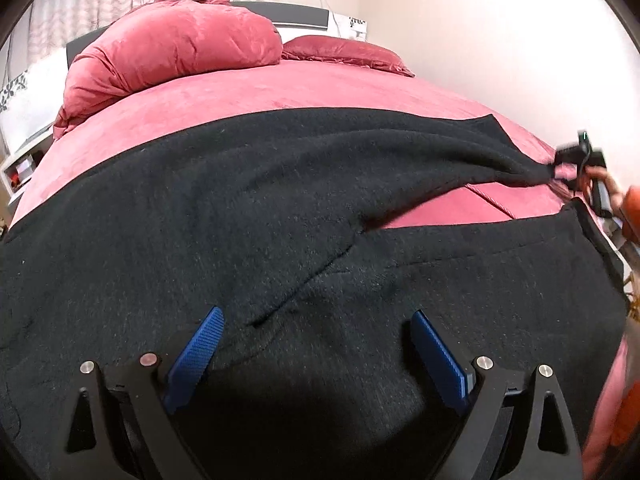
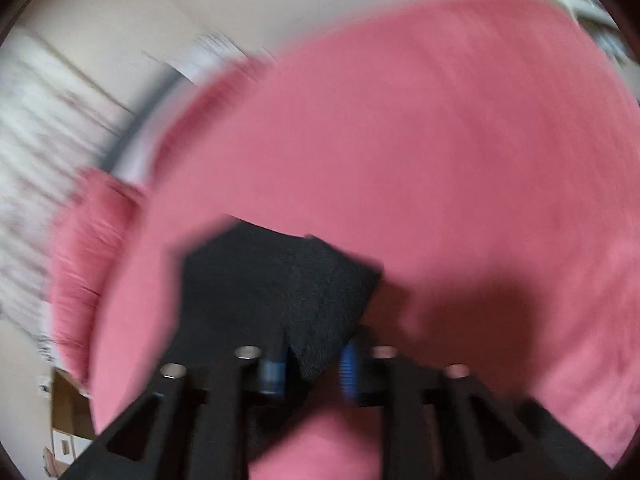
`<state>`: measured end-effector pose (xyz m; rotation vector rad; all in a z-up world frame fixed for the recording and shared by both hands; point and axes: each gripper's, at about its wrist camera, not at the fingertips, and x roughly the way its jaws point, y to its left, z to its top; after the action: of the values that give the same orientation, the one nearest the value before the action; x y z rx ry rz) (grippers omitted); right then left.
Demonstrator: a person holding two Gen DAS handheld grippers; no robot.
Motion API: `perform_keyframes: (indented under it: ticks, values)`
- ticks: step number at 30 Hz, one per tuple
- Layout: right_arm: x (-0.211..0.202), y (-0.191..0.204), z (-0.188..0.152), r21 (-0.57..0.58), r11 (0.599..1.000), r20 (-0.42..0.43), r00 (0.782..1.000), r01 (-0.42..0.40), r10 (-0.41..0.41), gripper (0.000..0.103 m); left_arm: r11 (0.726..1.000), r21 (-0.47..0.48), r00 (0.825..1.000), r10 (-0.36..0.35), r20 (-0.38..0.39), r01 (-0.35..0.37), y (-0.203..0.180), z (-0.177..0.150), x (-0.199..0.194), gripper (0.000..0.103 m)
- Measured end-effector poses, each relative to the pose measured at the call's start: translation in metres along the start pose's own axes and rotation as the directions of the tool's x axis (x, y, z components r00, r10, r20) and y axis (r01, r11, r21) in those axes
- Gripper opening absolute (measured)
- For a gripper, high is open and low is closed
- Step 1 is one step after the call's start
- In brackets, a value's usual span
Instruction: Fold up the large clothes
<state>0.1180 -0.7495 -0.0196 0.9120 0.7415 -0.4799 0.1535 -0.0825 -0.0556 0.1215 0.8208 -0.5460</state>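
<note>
A large black knit garment (image 1: 280, 220) lies spread across the pink bed (image 1: 280, 88). My left gripper (image 1: 316, 320) hovers low over its near part, blue pads (image 1: 200, 348) wide apart and open, with nothing between them. One sleeve (image 1: 460, 148) stretches taut to the right, where my right gripper (image 1: 560, 170) holds its end. The right wrist view is blurred, but the black sleeve end (image 2: 280, 280) sits bunched between that gripper's (image 2: 312, 364) narrow-set pads, lifted off the pink bed cover (image 2: 440, 140).
A rolled red duvet (image 1: 172, 48) and a red pillow (image 1: 344, 50) lie by the headboard (image 1: 288, 14). A white shelf (image 1: 20, 168) stands left of the bed. A person's hand in an orange sleeve (image 1: 632, 208) is at the right edge. A cardboard box (image 2: 68, 412) sits on the floor.
</note>
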Motion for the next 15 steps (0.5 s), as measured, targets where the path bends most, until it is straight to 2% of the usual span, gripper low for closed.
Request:
perform_keyframes:
  ticks: [1,2,4,6,7,10,12,13,14,15]
  values:
    - [0.003,-0.018,-0.005,0.057,0.998,-0.011,1.0,0.023,-0.022,0.033,1.0,-0.01,1.0,-0.007,-0.003,0.007,0.001,0.0,-0.001,0.094]
    - [-0.002,-0.03,-0.01,0.117,0.992,0.022,0.999,-0.05,0.048,0.037,1.0,-0.021,1.0,-0.012,-0.005,0.012,0.004,0.0,-0.003,0.094]
    - [-0.016,-0.041,-0.013,0.207,0.972,0.079,0.992,-0.11,0.095,0.039,1.0,-0.023,1.0,-0.01,-0.005,0.01,0.004,-0.006,-0.01,0.095]
    - [-0.019,-0.042,-0.012,0.22,0.961,0.067,0.985,-0.17,0.159,0.044,1.0,-0.016,1.0,-0.001,-0.011,0.0,0.001,-0.012,-0.014,0.096]
    - [-0.012,-0.038,-0.008,0.229,0.949,0.026,0.976,-0.217,0.217,0.049,1.0,-0.011,1.0,0.006,-0.013,-0.006,0.0,-0.015,-0.016,0.101]
    - [0.007,-0.033,0.005,0.29,0.93,0.003,0.972,-0.226,0.235,0.056,1.0,0.002,1.0,0.027,-0.016,-0.027,-0.006,-0.029,-0.014,0.102]
    - [0.014,-0.036,0.01,0.351,0.913,0.009,0.976,-0.207,0.218,0.056,0.999,0.001,0.999,0.047,-0.014,-0.047,-0.01,-0.03,-0.013,0.102]
    - [0.019,-0.029,0.016,0.374,0.907,0.027,0.98,-0.194,0.199,0.046,0.999,-0.005,0.999,0.049,-0.014,-0.049,-0.01,-0.03,-0.013,0.102]
    - [0.016,-0.026,0.018,0.358,0.914,0.042,0.981,-0.191,0.188,0.01,0.999,-0.007,0.999,0.05,-0.015,-0.05,-0.011,-0.03,-0.012,0.103]
    - [0.008,-0.024,0.019,0.313,0.926,0.058,0.977,-0.213,0.205,0.01,0.999,-0.006,0.999,0.049,-0.016,-0.049,-0.011,-0.031,-0.013,0.103]
